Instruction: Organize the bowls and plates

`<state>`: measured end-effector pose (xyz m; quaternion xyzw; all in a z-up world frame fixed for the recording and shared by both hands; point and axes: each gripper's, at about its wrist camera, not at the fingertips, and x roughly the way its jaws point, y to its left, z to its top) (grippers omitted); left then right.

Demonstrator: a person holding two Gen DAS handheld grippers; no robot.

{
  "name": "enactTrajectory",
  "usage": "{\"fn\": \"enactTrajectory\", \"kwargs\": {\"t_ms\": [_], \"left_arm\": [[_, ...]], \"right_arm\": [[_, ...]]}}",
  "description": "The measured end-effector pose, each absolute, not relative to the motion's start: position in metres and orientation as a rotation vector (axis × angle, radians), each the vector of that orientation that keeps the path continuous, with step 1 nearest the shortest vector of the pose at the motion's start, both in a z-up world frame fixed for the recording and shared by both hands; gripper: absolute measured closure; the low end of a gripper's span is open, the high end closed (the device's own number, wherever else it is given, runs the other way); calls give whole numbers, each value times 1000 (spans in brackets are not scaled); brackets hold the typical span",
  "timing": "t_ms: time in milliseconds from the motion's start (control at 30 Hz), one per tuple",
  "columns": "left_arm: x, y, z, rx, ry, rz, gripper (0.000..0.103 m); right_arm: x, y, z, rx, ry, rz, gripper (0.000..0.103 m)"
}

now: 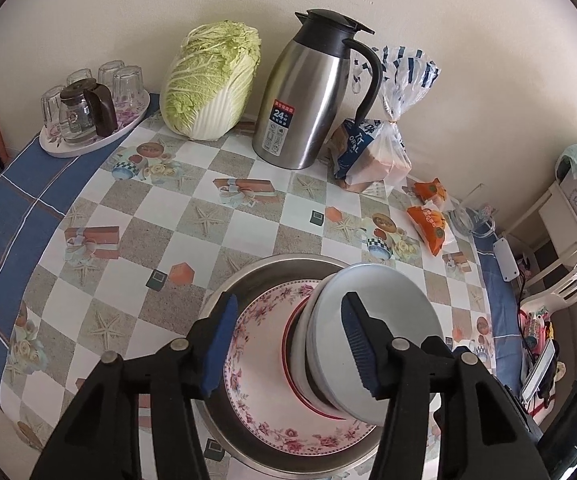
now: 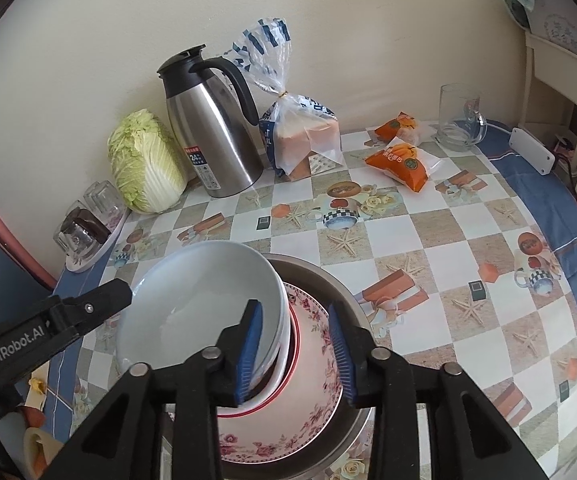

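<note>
1. Nearest the lens in the left wrist view are the left gripper's (image 1: 288, 344) blue pads, spread wide with nothing between them; the right-hand pad overlaps the white bowl's outline, but I cannot tell whether it touches.
2. The white bowl (image 1: 372, 320) sits on top of a small nest of bowls, tilted to one side. Under it a red-rimmed bowl (image 1: 288, 344) shows only as a red arc.
3. The nest rests on a floral plate (image 1: 256, 380), which lies inside a steel basin (image 1: 244, 276) at the near edge of the checked table (image 1: 168, 208).
4. In the right wrist view the right gripper (image 2: 296, 348) is partly open and straddles the near wall of the white bowl (image 2: 192, 304): one pad inside the rim, the other outside over the plate. The gap looks wider than the wall, so I judge it not yet clamped.
5. The relation that matters: the rim runs between the right jaws, so closing would pinch it. The right hand looks better placed than the left.
6. Only the right view shows the bowl's hollow and the left gripper's arm (image 2: 68, 312) coming in from the left; only the left view shows the stacked bowl walls from outside.
7. A steel flask (image 1: 312, 92) stands far back, well apart.
</note>
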<state>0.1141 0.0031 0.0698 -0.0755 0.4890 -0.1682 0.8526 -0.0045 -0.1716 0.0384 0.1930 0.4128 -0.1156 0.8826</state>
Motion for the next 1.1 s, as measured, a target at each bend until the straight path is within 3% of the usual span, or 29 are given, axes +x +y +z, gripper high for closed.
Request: {"fn": "enactTrajectory", "kwargs": {"t_ms": [33, 133, 200, 467, 600, 667, 1100], "left_arm": [[115, 5, 69, -159, 1029, -345, 42], [117, 10, 67, -163, 1030, -314, 34], [118, 13, 65, -158, 1031, -284, 19], [123, 22, 55, -132, 1047, -198, 7], [124, 26, 53, -123, 1041, -162, 6], [125, 28, 52, -126, 1042, -153, 6], [126, 29, 48, -116, 1064, -139, 6]], "right_arm": [[-5, -172, 38, 401, 858, -245, 47], [-4, -174, 38, 394, 858, -252, 40], [-4, -174, 37, 389, 857, -259, 33], [-5, -178, 31, 386, 867, -278, 8], [-5, -180, 28, 389, 869, -278, 7], [-6, -180, 28, 393, 866, -277, 0], [-7, -181, 28, 381, 863, -276, 0]]}}
